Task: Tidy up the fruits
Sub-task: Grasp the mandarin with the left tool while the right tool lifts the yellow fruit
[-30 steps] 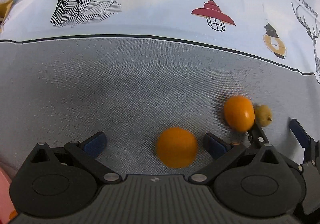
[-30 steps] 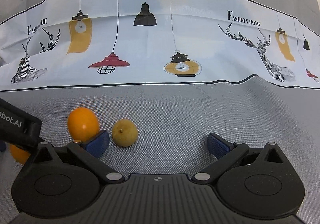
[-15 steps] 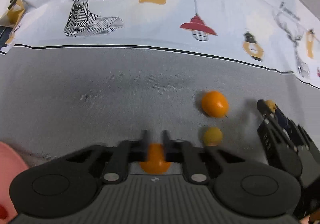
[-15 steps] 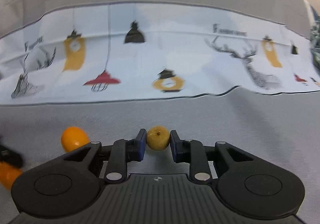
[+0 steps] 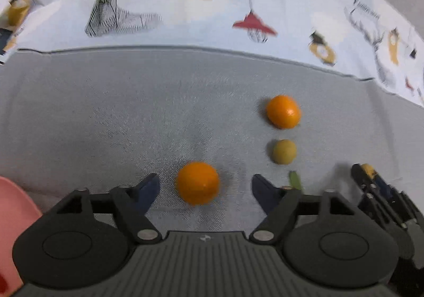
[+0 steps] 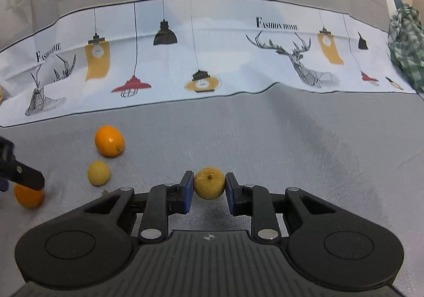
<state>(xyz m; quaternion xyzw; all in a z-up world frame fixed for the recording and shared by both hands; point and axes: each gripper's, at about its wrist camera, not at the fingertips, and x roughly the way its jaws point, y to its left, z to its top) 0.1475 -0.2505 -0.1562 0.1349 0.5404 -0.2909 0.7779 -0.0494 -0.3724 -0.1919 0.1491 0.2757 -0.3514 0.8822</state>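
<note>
The right gripper point(image 6: 209, 188) points shallowly downward, fingers clamped on a yellow fruit point(image 6: 209, 187), stem up. The left gripper point(image 5: 205, 188), steeper, has just been opening; its fingers flank an orange point(image 5: 197, 182) without touching.

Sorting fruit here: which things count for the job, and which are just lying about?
Job: near orange; far orange; loose yellow fruit; yellow fruit in right gripper; pink dish, probably.
Lying about: printed cloth; checked cloth; green leaf.
</note>
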